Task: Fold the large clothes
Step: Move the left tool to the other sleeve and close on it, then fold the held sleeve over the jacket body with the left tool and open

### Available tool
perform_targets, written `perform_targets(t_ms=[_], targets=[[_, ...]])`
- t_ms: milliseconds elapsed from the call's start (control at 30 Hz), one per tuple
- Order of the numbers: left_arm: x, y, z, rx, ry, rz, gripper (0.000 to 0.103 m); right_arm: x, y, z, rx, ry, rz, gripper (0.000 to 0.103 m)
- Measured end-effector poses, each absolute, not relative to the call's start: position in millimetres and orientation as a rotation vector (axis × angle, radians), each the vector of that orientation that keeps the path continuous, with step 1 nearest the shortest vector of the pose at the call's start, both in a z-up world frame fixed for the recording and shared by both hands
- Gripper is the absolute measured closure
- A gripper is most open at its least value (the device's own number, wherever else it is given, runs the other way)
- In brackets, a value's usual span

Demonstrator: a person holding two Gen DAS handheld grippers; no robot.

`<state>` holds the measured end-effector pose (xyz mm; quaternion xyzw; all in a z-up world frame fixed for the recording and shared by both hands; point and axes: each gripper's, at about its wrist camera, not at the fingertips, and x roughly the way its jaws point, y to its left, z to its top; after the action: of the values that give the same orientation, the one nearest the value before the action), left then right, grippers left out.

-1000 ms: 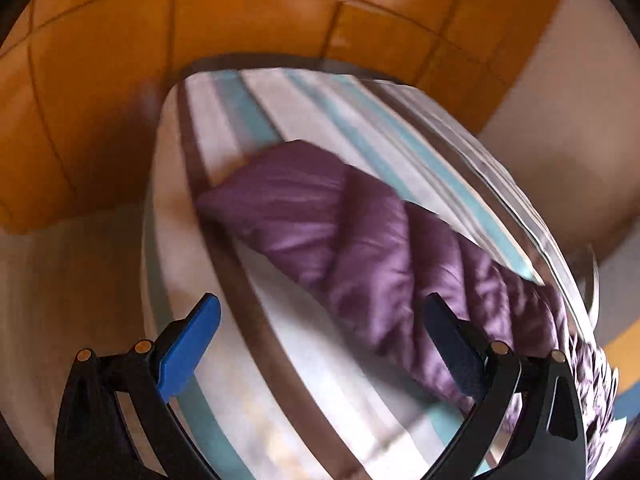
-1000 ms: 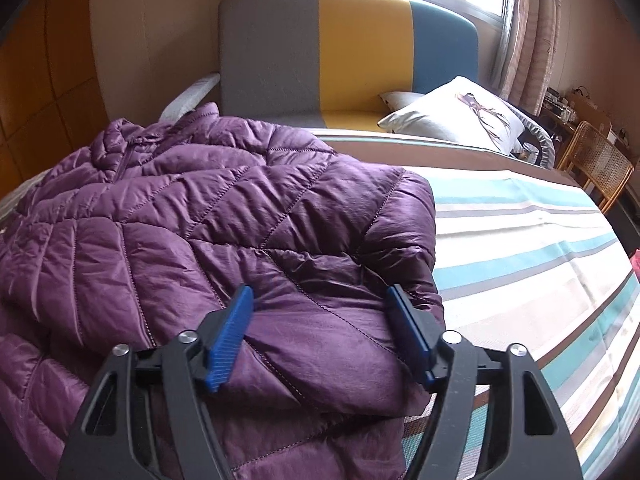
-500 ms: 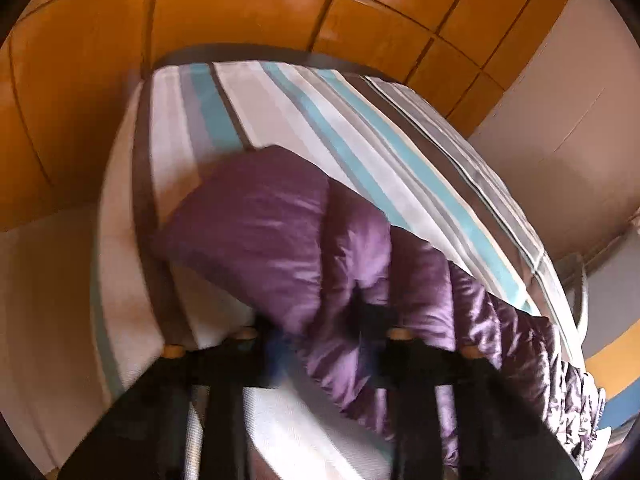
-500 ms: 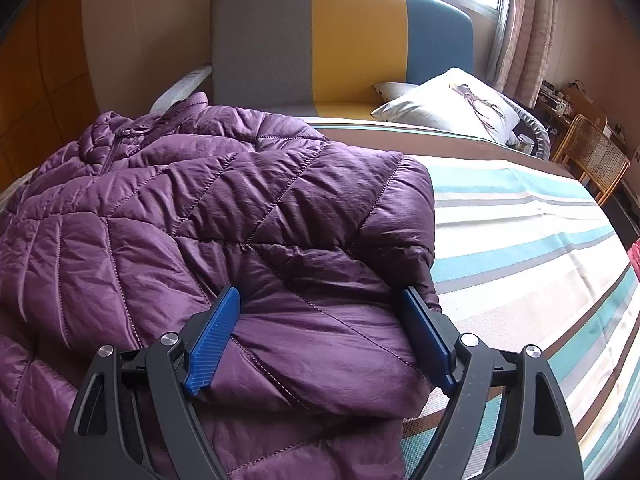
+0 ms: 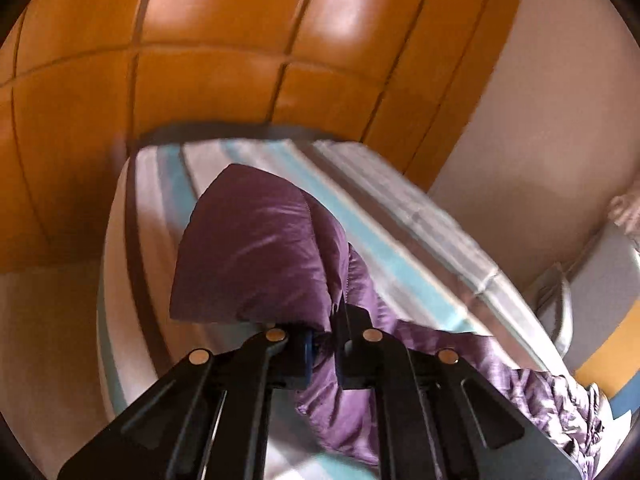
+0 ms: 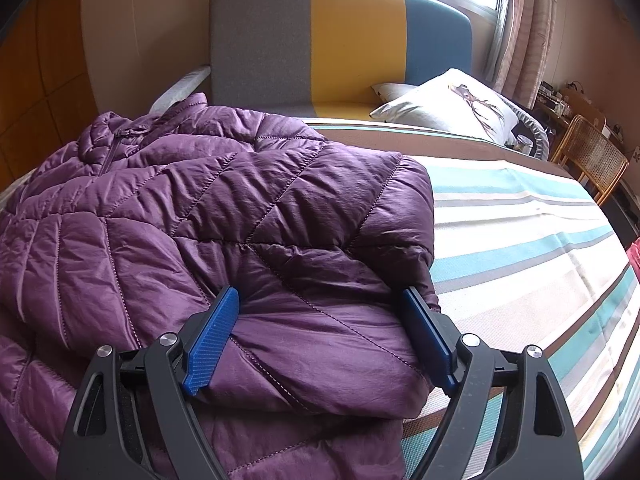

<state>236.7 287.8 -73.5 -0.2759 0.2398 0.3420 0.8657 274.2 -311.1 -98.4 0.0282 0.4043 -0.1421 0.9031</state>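
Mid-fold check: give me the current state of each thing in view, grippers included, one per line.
left gripper: shut on the sleeve, lifting it off the bed.
sleeve: pinched, raised, end hanging free.
right gripper: open, pads either side of a folded-over part of the jacket.
purple jacket: lying on the bed, partly folded, zip closed at the collar.
striped bedspread: spread flat.
pillow: resting by the headboard.

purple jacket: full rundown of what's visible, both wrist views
The purple jacket is a quilted, shiny puffer with diamond stitching and a zip at the collar. It lies on the striped bedspread, one sleeve folded over its front. The right tongs straddle that sleeve, open. The left tongs are shut on the other sleeve, whose end sticks up.
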Motion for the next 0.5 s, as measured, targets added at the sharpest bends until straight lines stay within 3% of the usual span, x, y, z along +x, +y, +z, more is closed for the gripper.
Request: perform_targets(t_ms=[500], targets=[[255, 141, -31, -0.375, 0.470, 0.385, 0.097, 275, -311, -98, 0.067, 0.835, -0.290, 0.021]])
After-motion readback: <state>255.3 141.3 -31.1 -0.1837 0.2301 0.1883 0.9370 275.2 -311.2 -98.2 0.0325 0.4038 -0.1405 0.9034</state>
